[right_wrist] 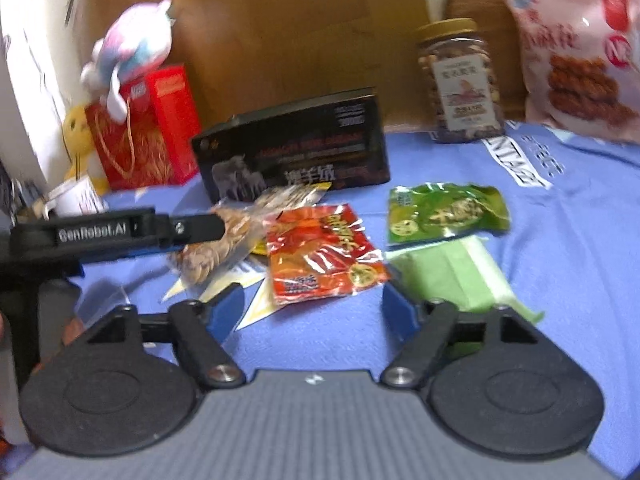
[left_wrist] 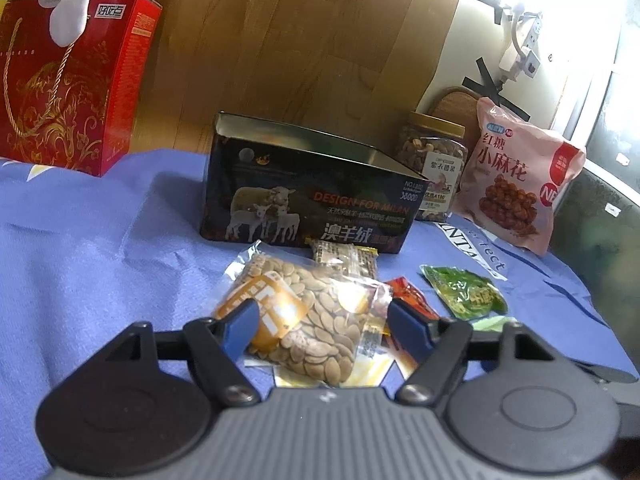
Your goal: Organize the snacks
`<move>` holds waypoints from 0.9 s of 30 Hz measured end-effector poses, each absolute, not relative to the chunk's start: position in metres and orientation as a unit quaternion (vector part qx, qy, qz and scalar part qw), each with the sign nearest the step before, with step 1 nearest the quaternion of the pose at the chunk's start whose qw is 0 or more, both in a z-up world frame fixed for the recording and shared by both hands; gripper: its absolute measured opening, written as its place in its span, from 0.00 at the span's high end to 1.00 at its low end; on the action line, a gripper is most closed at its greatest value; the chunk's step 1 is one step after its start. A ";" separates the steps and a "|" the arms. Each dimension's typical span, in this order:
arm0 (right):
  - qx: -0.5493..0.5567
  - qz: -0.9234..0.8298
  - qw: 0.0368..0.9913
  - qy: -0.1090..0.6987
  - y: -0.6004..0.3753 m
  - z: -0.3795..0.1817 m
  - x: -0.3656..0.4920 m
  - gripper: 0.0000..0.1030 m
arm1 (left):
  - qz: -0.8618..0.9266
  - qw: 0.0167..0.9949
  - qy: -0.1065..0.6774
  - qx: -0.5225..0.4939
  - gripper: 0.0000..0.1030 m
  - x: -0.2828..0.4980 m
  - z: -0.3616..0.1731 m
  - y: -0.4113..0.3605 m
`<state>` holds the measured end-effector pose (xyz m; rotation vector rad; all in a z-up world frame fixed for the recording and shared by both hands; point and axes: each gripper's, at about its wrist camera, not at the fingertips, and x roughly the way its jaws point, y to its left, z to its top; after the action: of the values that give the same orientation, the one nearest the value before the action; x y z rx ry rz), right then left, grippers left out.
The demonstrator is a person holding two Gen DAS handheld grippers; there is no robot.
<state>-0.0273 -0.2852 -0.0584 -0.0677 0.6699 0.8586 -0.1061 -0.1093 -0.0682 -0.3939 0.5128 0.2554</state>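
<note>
Left gripper (left_wrist: 318,326) fingers parted around one seed packet (left_wrist: 308,316), right gripper (right_wrist: 314,308) spread wide and empty, one black box (left_wrist: 308,196), one jar (left_wrist: 434,160).

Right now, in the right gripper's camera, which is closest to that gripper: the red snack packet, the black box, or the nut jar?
1. Red snack packet, just ahead of the right gripper.
2. Black box, behind it, left of middle.
3. Nut jar, far back right.

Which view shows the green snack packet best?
Right wrist. There the green snack packet lies whole and unobstructed on the blue cloth, though slightly blurred. The left wrist view is sharper, but shows the packet smaller, off at the right, near the gripper finger.
</note>
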 end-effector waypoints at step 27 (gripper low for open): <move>-0.003 0.475 0.814 0.335 -0.324 -0.058 -0.071 0.92 | 0.072 0.919 0.286 -0.263 0.32 -0.125 -0.067 -0.106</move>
<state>-0.0714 -0.3244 -0.0581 -0.0067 0.7144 1.0147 -0.1251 -0.1056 -0.0670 -0.5415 0.5877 0.1483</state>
